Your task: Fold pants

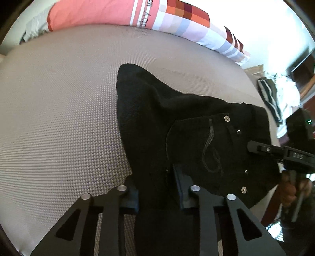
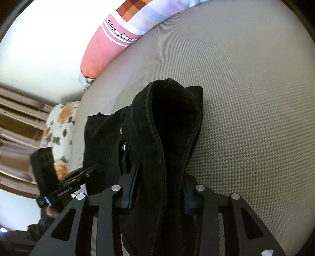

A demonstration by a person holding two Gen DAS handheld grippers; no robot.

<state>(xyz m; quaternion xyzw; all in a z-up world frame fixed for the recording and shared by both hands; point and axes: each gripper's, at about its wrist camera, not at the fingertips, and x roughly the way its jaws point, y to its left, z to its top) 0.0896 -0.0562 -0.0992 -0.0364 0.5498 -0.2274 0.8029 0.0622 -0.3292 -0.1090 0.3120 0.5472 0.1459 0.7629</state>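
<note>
Presently black denim pants (image 1: 196,137) bunched on beige textured bed surface (image 1: 59,118), waist end lifted. Left hand-held gripper (image 1: 157,189) clamped on fabric near back pocket; right hand-held gripper (image 2: 161,189) clamped on thick seamed waistband fold. Both pinch same end, likely to keep edges aligned for carrying fold over. Pink-and-checked pillow (image 1: 118,13) at 12 o'clock, well apart. Risk, as judgement: heavy denim slipping from one pinch, skewing fold.

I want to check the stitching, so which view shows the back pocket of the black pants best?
Left wrist view: the pocket lies flat, with stitching and rivets visible. In the right wrist view the pants hang bunched, showing only rivets.
</note>
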